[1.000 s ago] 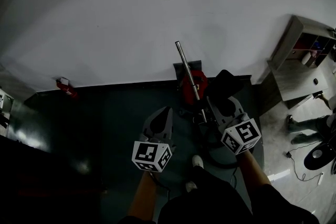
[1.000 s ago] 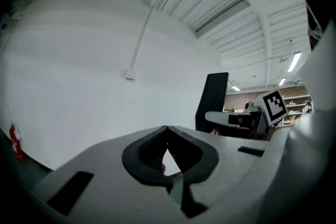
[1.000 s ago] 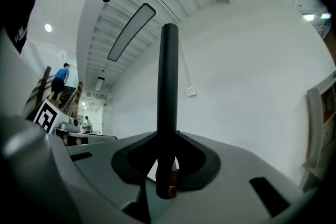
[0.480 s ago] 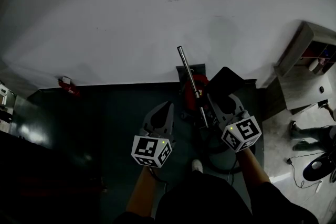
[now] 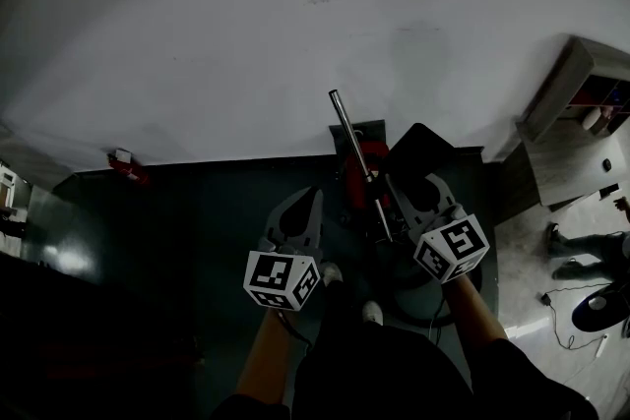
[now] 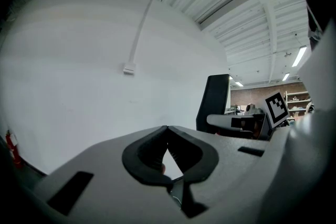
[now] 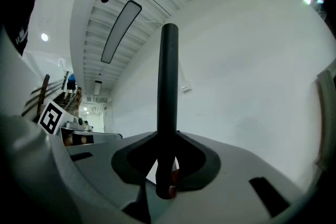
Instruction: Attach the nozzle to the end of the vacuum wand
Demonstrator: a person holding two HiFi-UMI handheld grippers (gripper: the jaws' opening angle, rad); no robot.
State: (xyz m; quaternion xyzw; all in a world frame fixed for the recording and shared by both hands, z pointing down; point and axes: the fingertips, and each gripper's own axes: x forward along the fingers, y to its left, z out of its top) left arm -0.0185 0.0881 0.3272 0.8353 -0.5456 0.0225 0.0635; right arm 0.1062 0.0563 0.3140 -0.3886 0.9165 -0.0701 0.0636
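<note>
Shoe (image 5: 332, 272) stepped forward; right tool (image 7: 168, 165) clamps vacuum wand (image 7: 169, 86); left tool (image 6: 167, 131) clenched empty

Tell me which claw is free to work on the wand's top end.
Left. The right claw is clamped on the wand, holding it up. The left claw is shut on nothing beside it, so it looks free, though it must open first.

place: workshop-like hall | cues: ribbed ceiling (image 6: 252, 34), strip lights (image 6: 301, 55), shelf unit (image 5: 581, 84), bare white wall (image 5: 295, 34)
</note>
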